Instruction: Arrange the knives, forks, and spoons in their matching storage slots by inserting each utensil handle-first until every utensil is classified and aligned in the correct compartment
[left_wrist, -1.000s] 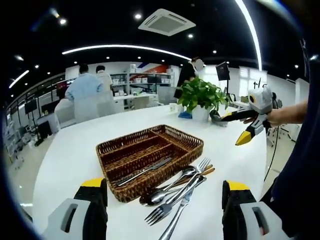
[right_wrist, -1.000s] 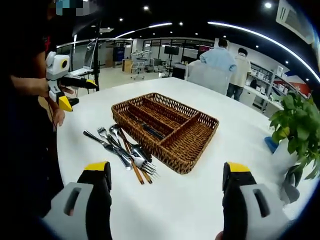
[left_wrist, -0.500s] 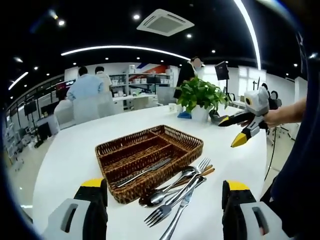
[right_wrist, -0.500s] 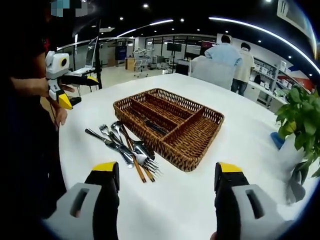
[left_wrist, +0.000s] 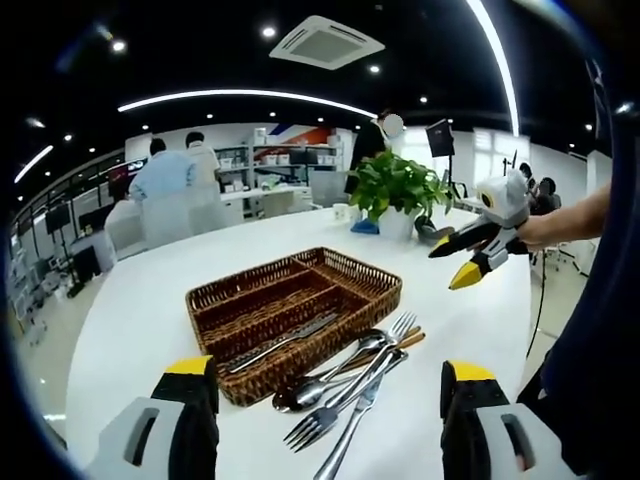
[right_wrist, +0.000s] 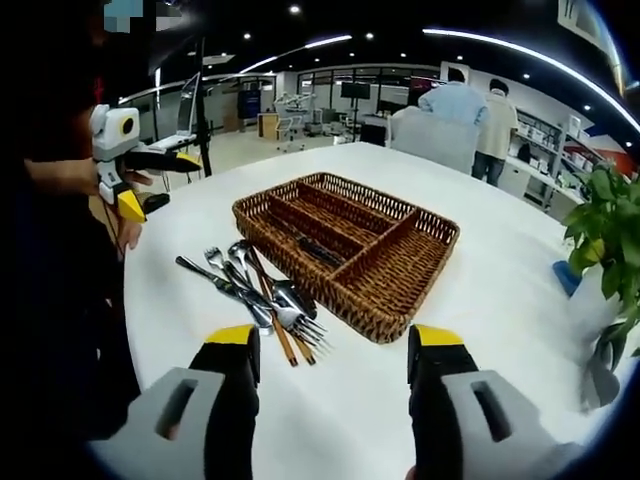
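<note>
We're over the white bench (left_wrist: 130, 300) now, and in the left gripper view the wicker cutlery tray (left_wrist: 294, 306) sits at centre frame, its long slots running toward the upper right. One knife (left_wrist: 285, 338) lies inside a long slot, toward the tray's lower edge. Just below and right of the tray, touching its rim, a loose pile of forks and spoons (left_wrist: 348, 380) fans across the bench. Our left tongs (left_wrist: 320, 405) stand wide apart at the bottom of that frame, holding nothing. At right of the frame the right tongs (left_wrist: 458, 262) hover above the bench, jaws parted, near a potted plant (left_wrist: 400, 192).

In the right gripper view the tray (right_wrist: 347, 245) sits centre, the pile (right_wrist: 255, 295) at its lower left. The right tongs (right_wrist: 335, 362) are parted and empty at the bottom, and the left tongs (right_wrist: 150, 180) hang at upper left, clear of the bench edge (right_wrist: 135, 270).
</note>
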